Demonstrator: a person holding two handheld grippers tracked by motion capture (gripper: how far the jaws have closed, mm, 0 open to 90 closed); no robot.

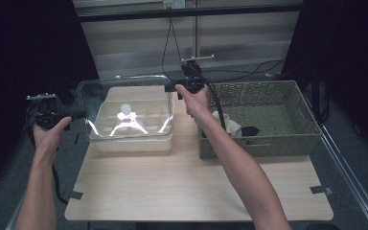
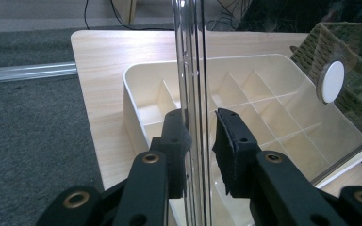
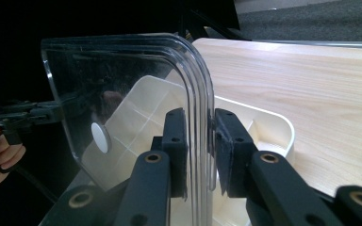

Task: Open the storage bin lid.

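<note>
Clear plastic lid (image 1: 124,96), 1 pc, held over 1 cream divider tray (image 1: 134,143) on table (image 1: 196,187), 1 wicker basket (image 1: 268,115) beside. Left gripper (image 2: 201,141) view: 2 jaws pinch lid edge. Right gripper (image 3: 200,141) view: 2 jaws clamp lid's rim, opp. side.

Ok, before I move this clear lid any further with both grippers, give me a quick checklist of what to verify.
1. Left gripper on the clear lid: jaws straddle its edge, but a gap shows on the right side. Cannot tell if it is clamped.
2. Right gripper on the lid: jaws close against the rim near a rounded corner. Ok.
3. Lid free of the cream divided tray: it is raised above the tray in the high view. Ok.
4. Tray compartments unobstructed: they look empty in the left gripper view. Ok.
5. Wicker basket beside the tray: it stands close on the right, so swing room that way is tight. Not ok.
</note>
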